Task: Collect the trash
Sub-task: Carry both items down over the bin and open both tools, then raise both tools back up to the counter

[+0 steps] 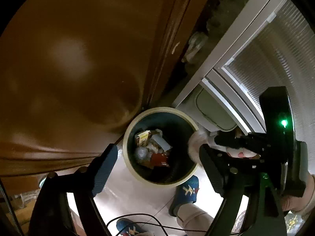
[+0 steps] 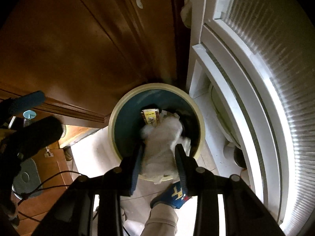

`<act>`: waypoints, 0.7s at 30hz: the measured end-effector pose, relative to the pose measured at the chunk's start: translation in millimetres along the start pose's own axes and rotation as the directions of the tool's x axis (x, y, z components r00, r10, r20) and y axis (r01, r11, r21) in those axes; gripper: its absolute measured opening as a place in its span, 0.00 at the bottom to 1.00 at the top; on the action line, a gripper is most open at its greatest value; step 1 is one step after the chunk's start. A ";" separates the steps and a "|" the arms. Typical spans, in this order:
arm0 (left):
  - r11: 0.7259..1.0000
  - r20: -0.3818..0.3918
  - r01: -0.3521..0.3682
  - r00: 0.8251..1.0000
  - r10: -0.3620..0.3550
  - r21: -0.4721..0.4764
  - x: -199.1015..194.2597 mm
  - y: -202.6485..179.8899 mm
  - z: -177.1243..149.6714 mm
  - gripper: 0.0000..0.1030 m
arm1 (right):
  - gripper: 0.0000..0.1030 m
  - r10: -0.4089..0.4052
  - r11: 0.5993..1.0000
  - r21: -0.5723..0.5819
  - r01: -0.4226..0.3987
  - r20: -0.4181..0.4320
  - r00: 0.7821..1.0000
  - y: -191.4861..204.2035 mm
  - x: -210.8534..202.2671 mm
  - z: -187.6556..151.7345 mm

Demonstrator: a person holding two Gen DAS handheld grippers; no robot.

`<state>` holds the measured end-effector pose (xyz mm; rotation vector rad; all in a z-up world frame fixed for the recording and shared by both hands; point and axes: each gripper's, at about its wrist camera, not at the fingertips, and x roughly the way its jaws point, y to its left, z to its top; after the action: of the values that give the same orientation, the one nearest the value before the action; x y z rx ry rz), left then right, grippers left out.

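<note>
Right tongs (image 2: 159,155) are grasping a wad of white tissue (image 2: 161,137) over the trash bin (image 2: 116,118), toward its 5 o'clock rim. Left tongs (image 1: 157,161) are hanging released, empty, above the bin's 7 o'clock side. Judgement: centre the wad over the opening before unclenching, so it is not catching the rim.

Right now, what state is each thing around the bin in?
Round cream-rimmed trash bin: upright, lidless, partly filled with litter.
Crumpled white tissue wad: clamped between the right gripper pads, over the bin mouth.
Left gripper: open, empty, above the bin.
Yellow printed box: lying inside the bin.
</note>
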<state>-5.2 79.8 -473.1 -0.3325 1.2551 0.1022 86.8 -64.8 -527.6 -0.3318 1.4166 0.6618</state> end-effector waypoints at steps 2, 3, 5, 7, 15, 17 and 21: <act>1.000 0.008 -0.015 1.000 0.015 -0.005 -7.6 2.3 -4.9 0.85 | 0.44 -0.007 1.000 -0.011 0.007 0.003 1.000 4.5 -2.0 1.1; 1.000 0.009 -0.019 1.000 0.019 -0.005 -8.4 2.7 -5.9 0.86 | 0.53 -0.011 1.000 -0.016 0.012 0.005 1.000 6.4 -2.3 1.5; 0.999 0.012 -0.032 0.999 0.032 -0.003 -13.9 2.6 -10.1 0.87 | 0.57 -0.018 1.000 -0.020 0.018 0.021 1.000 10.0 -3.8 2.3; 0.999 0.018 -0.043 0.999 0.043 0.001 -19.8 1.4 -13.8 0.89 | 0.57 -0.017 1.000 -0.009 0.017 0.029 0.999 12.7 -8.5 2.6; 0.998 0.054 -0.064 0.997 0.063 0.014 -70.0 -5.4 -24.3 0.95 | 0.58 -0.003 0.998 0.057 0.000 0.055 0.999 10.4 -52.7 -1.0; 0.997 0.077 -0.068 0.995 0.066 0.026 -92.3 -9.8 -24.4 0.96 | 0.58 0.001 0.997 0.072 -0.006 0.064 0.998 10.3 -74.7 -5.2; 0.997 0.119 -0.064 0.991 0.058 0.052 -139.0 -16.0 -21.9 0.99 | 0.58 0.014 0.995 0.096 -0.024 0.097 0.995 20.0 -117.3 -12.0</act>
<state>-64.6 72.6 -344.8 -0.2366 1.1498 0.1368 63.3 -82.6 -411.7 -0.2072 1.3563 0.6139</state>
